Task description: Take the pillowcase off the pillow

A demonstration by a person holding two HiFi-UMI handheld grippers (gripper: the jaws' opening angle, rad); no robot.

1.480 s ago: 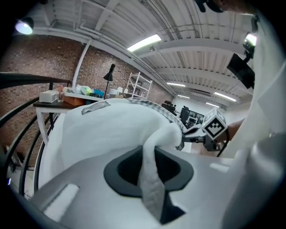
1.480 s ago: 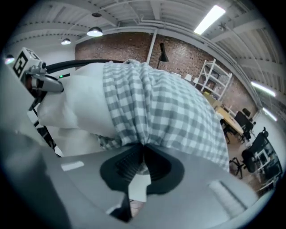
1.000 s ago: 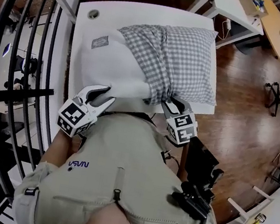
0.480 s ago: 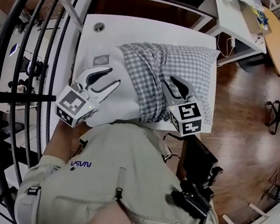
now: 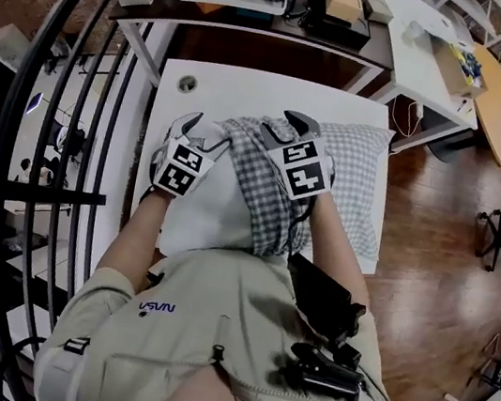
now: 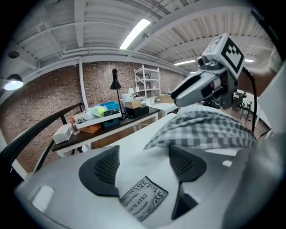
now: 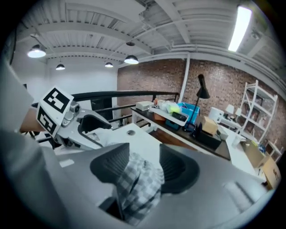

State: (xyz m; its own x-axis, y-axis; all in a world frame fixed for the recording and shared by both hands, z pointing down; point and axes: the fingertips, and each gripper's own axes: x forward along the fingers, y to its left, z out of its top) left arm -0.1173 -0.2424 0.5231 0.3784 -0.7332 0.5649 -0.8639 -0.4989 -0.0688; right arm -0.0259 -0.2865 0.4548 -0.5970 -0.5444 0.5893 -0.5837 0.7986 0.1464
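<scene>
left gripper (image 5: pixel 205 132) first — it's hovering over the bare white end of the pillow (image 5: pixel 206 211), jaws spread about as wide as they go, and they've only just opened up. the pillow's sewn label (image 6: pixel 143 200) bulges up between the pads but nothing's pinched. the white table (image 5: pixel 250 90) is under the pillow, nothing else on it that i can see.

moving right along the pillow, the checked pillowcase (image 5: pixel 359 180) is scrunched into a thick band across the pillow's middle, and everything right of that band is inside the case. right gripper (image 5: pixel 284 126) sits on the far part of that band. its jaws have also just opened and stand wide, with a wad of check cloth lying between them — looks loose to me, not clamped.

the bit that matters: the pillow's long axis runs left to right across the person, so the case has to slide off toward the pillow's right end. the right gripper is the one already at the hem. the left is on the bare side, good for pinning the pillow.

vs a second ago: both grippers were down at the pillow's near edge, now they're over its far half. the cloth band looks about where it was.
</scene>
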